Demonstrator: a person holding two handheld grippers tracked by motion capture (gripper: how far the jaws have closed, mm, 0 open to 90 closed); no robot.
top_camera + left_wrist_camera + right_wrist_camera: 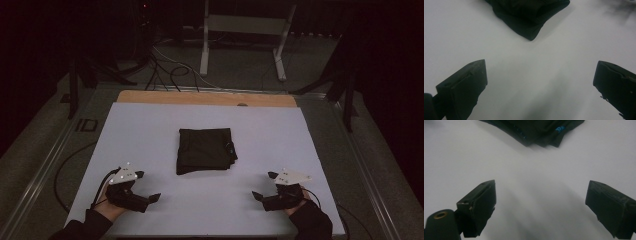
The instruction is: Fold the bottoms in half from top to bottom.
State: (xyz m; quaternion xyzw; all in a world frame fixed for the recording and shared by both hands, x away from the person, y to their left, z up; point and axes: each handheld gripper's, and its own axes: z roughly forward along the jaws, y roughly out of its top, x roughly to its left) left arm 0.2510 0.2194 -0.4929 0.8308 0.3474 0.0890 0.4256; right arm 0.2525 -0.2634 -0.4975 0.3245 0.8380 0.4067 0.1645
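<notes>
Fingers on both of your grippers stand spread wide with nothing between them: the left gripper point(148, 186) sits near the table's 7 o'clock corner and the right gripper point(265, 185) near 5 o'clock, each resting low over the white tabletop point(150, 130). You have the folded black garment point(205, 150) lying flat at the centre of the table, well apart from both tools, at about 1 o'clock from your left hand and 11 o'clock from your right. Seen through the left gripper view, its near corner point(530, 27) points back between the jaws; in the right gripper view the stacked fold edges and a small blue tag point(559, 129) face you. Holding the jaws open and angled inward reads as a ready stance, so either side can slide onto a near corner without disturbing the folds
</notes>
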